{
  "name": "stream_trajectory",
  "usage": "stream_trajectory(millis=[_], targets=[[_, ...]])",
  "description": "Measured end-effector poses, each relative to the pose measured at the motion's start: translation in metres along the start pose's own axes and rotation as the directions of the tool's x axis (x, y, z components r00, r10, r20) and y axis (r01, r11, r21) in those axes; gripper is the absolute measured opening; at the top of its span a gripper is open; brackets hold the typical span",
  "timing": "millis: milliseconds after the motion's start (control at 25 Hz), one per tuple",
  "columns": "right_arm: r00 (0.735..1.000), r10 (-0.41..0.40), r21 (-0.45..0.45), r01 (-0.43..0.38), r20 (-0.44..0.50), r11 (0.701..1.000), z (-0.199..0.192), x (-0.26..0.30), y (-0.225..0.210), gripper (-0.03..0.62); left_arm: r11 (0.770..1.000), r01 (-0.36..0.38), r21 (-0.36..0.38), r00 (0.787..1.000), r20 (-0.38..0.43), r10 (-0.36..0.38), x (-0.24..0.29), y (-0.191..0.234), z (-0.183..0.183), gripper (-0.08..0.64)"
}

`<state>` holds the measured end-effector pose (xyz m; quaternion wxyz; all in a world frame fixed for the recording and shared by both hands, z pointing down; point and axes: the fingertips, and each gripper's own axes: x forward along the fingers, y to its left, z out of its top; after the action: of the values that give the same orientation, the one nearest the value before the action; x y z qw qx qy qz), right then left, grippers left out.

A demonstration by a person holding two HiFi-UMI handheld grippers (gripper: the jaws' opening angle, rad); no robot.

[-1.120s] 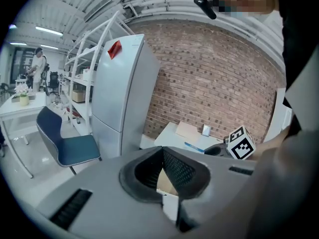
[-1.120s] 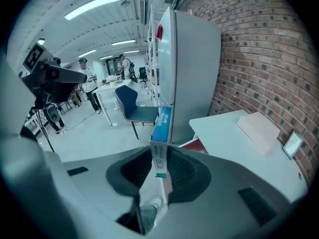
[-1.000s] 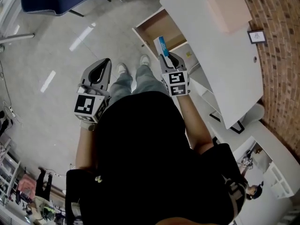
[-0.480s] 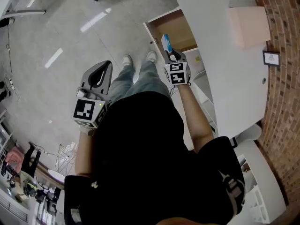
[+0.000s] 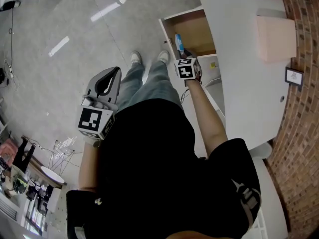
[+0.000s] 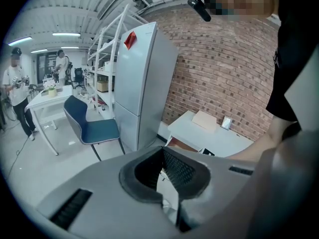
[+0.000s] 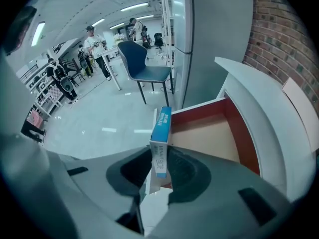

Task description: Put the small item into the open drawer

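The small item is a slim blue and white box (image 7: 161, 138), and my right gripper (image 7: 159, 169) is shut on its lower end. In the head view the box (image 5: 178, 42) stands upright at the front edge of the open drawer (image 5: 197, 34), with the right gripper (image 5: 181, 55) just below it. The drawer (image 7: 209, 133) has a bare tan bottom and reddish brown walls. My left gripper (image 5: 112, 73) hangs at my left side over the floor, shut with nothing in it. The left gripper view shows the same gripper (image 6: 167, 198), its jaws together.
The drawer belongs to a white desk (image 5: 244, 63) by a brick wall; a pale pink box (image 5: 276, 31) and a small picture frame (image 5: 294, 76) lie on it. A blue chair (image 7: 142, 63) and a tall fridge (image 6: 142, 83) stand beyond. People stand far off.
My right gripper has carried the box forward, from short of the drawer to its front edge. The left gripper has stayed at my side.
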<state>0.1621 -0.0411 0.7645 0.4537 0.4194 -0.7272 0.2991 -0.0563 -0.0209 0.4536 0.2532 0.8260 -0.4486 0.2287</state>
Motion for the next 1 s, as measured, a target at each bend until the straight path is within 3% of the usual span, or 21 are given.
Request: stream_trajectory(millis=[520, 880, 1000], targets=[[0.983, 0.015, -0.065, -0.028, -0.185, 0.998, -0.035, 0.074, -0.003, 0.103, 0.997, -0.060, -0.051, 0.998, -0.036, 0.058, -0.008, 0.000, -0.020, 0.003], [0.972, 0.031, -0.063, -0.047, -0.235, 0.997, -0.044, 0.101, -0.003, 0.120, 0.996, -0.073, -0.059, 0.995, -0.077, 0.069, -0.005, 0.000, -0.036, 0.003], [0.972, 0.080, -0.029, -0.088, -0.223, 0.996, -0.041, 0.105, 0.006, 0.156, 0.996, -0.072, -0.061, 0.994, -0.088, 0.067, -0.003, 0.000, -0.039, 0.003]])
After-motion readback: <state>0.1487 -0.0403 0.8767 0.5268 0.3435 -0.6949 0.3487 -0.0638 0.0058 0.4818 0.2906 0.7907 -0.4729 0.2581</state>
